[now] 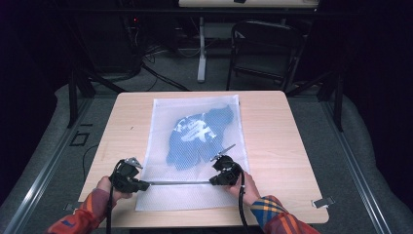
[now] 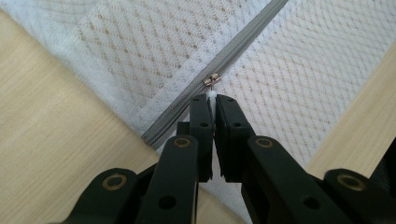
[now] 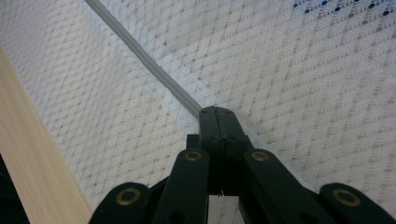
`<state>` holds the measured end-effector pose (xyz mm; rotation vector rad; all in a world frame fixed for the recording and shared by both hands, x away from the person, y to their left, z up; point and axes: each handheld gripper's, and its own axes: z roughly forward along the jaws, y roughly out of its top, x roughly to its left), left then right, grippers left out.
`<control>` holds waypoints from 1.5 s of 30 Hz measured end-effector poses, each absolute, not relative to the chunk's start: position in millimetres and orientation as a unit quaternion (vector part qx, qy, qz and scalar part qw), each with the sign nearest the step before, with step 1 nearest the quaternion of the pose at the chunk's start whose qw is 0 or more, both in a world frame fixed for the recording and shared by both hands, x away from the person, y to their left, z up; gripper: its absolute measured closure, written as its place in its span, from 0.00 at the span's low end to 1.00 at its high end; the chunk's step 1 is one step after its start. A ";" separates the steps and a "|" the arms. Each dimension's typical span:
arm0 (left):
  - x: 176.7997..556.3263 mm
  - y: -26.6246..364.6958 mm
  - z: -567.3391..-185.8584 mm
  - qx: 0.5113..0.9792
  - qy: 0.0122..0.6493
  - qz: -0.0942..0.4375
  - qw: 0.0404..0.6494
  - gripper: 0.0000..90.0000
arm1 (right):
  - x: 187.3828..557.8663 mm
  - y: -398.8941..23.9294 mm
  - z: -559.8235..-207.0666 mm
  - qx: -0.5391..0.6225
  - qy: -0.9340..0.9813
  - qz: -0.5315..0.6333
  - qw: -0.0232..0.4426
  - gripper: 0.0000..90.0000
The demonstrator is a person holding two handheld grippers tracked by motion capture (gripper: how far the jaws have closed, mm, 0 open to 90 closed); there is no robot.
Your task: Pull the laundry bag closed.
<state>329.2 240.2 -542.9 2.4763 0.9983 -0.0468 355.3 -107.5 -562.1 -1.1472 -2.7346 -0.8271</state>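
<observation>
1. One white mesh bag (image 1: 195,146) flat at table (image 1: 277,146) centre, one blue garment (image 1: 197,134) inside, toward 12 o'clock.
2. One grey zipper (image 1: 178,183) across the bag's 6 o'clock end.
3. Left gripper (image 2: 213,100) at 7 o'clock, nipped narrow on one white zipper pull (image 2: 212,96).
4. Right gripper (image 3: 217,112) at 5 o'clock, pressed closed on the bag's fabric beside the zipper line.
5. Two hands, two plaid sleeves (image 1: 277,219).

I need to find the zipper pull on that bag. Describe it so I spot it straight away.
On the wooden table lies a white mesh bag with a grey zipper across its near end. Follow the zipper to its left end, at the left claw. There the small white pull tab is pinched between the jaws, just below the metal slider, the only shiny piece there.
</observation>
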 end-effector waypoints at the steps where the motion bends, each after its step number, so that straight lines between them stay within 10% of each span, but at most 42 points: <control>1: 328.7 241.6 -542.7 0.901 0.364 -0.016 0.236 0.96 | 355.3 -107.5 -562.1 -0.372 -0.888 -0.269 0.031 1.00; 40: 315.4 286.5 -542.4 0.879 0.418 0.019 0.230 1.00 | 355.0 -106.5 -561.7 -0.373 -0.887 -0.270 0.035 1.00; 45: 316.6 284.5 -540.9 0.879 0.416 0.020 0.233 0.89 | 356.5 -109.4 -562.4 -0.374 -0.886 -0.271 0.041 1.00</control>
